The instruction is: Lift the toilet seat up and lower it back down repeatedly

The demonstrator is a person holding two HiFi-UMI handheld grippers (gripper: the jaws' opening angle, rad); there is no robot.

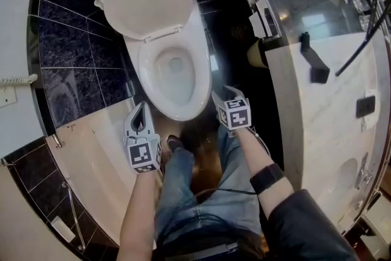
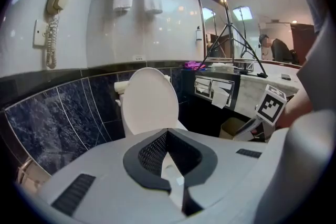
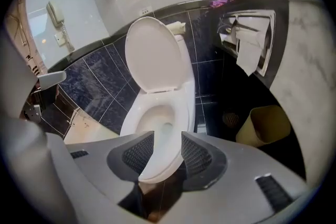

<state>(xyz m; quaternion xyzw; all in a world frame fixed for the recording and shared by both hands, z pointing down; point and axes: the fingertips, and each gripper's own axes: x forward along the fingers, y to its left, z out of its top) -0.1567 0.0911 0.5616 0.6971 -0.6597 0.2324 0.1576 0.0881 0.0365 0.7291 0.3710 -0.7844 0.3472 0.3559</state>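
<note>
1. Down at the bottom, a dark, glossy tile floor [image 1: 226, 70], black beside the bowl and gleaming brown nearer the person's legs.
2. The white toilet [image 1: 146, 79] stands straight on those tiles.
3. Off to its right, a yellowish waste bin [image 3: 262, 126] sits upright on the floor, clear of the toilet.
4. A small round drain [image 3: 229, 119] is set into the tiles, just beside the bin on the toilet's side.
5. In front of the bowl, one dark shoe [image 1: 174, 142] is planted on the brown patch.
</note>
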